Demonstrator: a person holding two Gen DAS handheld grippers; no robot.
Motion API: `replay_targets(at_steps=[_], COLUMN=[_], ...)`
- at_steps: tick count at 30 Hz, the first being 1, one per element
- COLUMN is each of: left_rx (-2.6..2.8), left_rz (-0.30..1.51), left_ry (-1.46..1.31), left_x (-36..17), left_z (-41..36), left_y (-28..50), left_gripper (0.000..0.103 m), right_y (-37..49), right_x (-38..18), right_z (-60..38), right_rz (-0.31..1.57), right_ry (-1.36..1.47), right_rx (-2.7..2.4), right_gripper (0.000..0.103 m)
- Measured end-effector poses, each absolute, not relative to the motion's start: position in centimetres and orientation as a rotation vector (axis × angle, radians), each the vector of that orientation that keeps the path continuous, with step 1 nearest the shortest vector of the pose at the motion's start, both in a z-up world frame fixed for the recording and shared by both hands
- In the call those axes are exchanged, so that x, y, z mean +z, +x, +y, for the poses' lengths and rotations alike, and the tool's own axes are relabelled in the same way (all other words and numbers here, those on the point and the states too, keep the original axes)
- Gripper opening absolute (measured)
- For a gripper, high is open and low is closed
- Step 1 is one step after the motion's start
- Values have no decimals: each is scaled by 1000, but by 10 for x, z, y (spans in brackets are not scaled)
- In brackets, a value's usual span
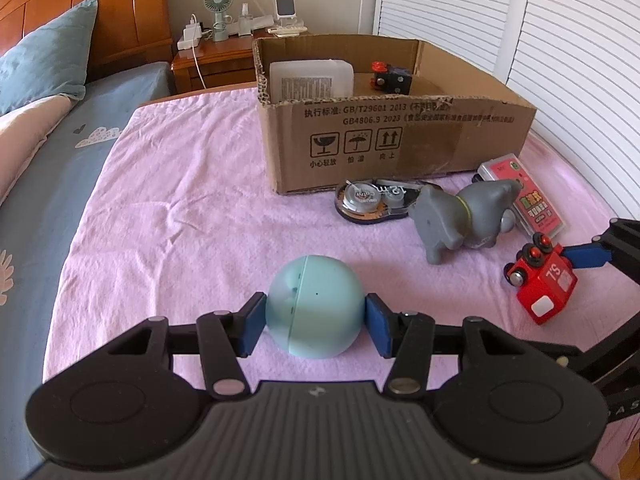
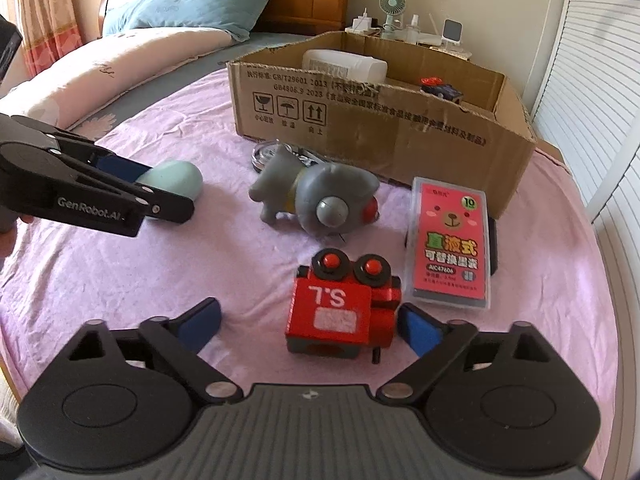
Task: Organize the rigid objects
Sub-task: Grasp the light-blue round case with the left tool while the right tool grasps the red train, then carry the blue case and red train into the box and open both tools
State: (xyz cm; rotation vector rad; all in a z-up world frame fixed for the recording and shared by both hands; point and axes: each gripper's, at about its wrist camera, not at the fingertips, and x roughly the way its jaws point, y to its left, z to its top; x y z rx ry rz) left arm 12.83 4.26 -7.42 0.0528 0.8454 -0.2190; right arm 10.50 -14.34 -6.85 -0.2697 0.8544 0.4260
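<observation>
A pale teal ball [image 1: 315, 306] lies on the pink sheet. My left gripper [image 1: 315, 322] is shut on it, a blue pad against each side; it also shows in the right wrist view [image 2: 132, 184] with the teal ball [image 2: 176, 178]. My right gripper [image 2: 310, 326] is open around a red toy train [image 2: 340, 312]; its right pad touches the train, its left pad stands apart. The train [image 1: 542, 284] shows in the left wrist view too. The cardboard box [image 1: 384, 140] stands behind, holding a white container [image 1: 312, 80] and a small toy car [image 1: 390, 78].
A grey toy dog [image 2: 316, 196], a pink card case [image 2: 450, 248] and a tape dispenser [image 1: 372, 198] lie before the box [image 2: 400, 136]. A bed with a blue pillow [image 2: 192, 0] is left. A nightstand with a fan [image 1: 218, 8] stands behind. Louvered doors [image 1: 560, 60] are right.
</observation>
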Motion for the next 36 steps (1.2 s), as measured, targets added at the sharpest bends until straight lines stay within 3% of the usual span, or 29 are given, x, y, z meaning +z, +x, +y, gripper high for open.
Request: replay_targets(at_steps=[10, 18, 36], left_rx=[-217, -214, -363], left_rz=[832, 827, 887], left_ry=[57, 57, 138], left_x=[-75, -76, -55], left_z=[41, 40, 42], left_y=[127, 128, 121], left_gripper=[55, 52, 52], right_y=[110, 107, 97], right_x=[-65, -64, -46], right_z=[-152, -152, -158], right_rz=[830, 824, 826], right_ry=[-257, -261, -308], right_rx=[357, 362, 385], right_gripper=[69, 60, 59])
